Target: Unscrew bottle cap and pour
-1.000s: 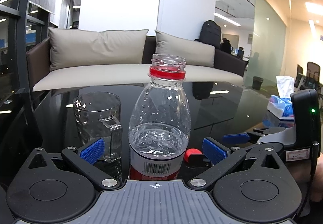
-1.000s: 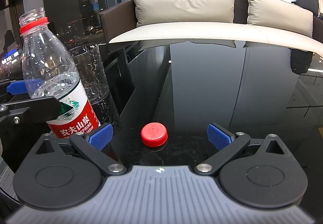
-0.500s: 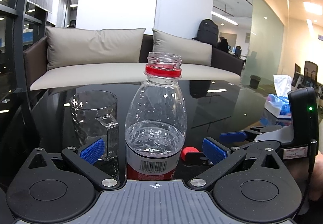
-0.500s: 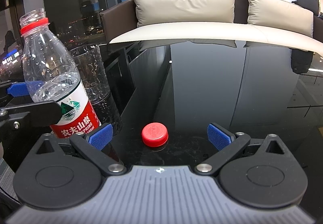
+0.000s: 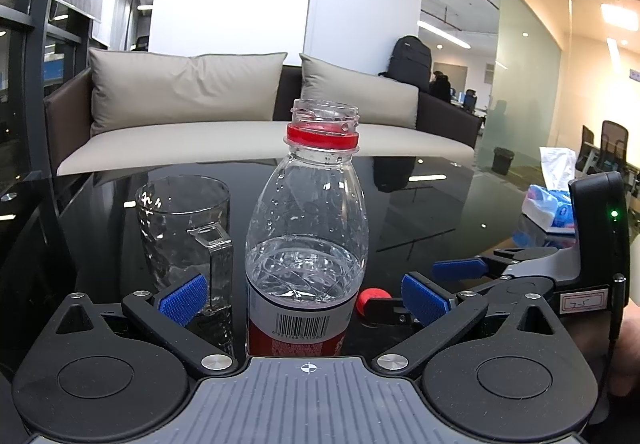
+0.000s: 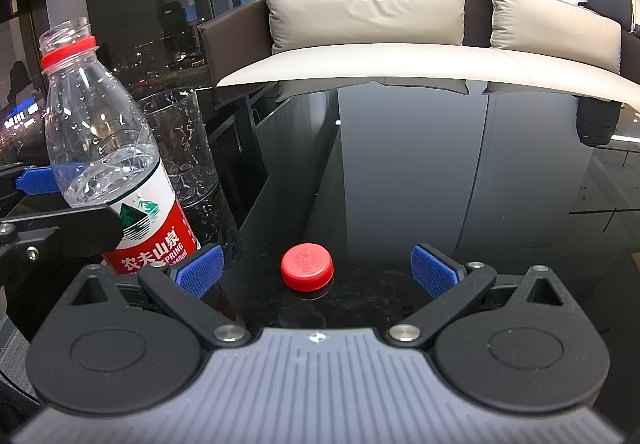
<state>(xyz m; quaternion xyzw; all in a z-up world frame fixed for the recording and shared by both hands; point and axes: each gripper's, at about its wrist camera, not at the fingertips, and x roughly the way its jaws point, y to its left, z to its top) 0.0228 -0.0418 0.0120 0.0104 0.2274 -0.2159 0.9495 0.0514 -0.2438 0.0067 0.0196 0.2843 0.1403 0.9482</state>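
Note:
An uncapped clear water bottle (image 5: pixel 306 228) with a red label stands upright on the black glass table (image 6: pixel 400 184), about half full. My left gripper (image 5: pixel 304 298) is open with the bottle between its blue pads, neither pad touching it. Just left of the bottle stands an empty glass mug (image 5: pixel 180 228). The red cap (image 6: pixel 307 271) lies flat on the table between the spread fingers of my open right gripper (image 6: pixel 317 276). The right wrist view has the bottle (image 6: pixel 104 148) and mug (image 6: pixel 184 148) at far left.
A tissue pack (image 5: pixel 548 208) lies at the table's right side. A sofa (image 5: pixel 240 140) with beige cushions runs along the far edge of the table. A hand shows at the right edge behind the right gripper's body.
The bottle has drifted slightly leftward in the left wrist view. Both grippers stay open; the cap has not moved.

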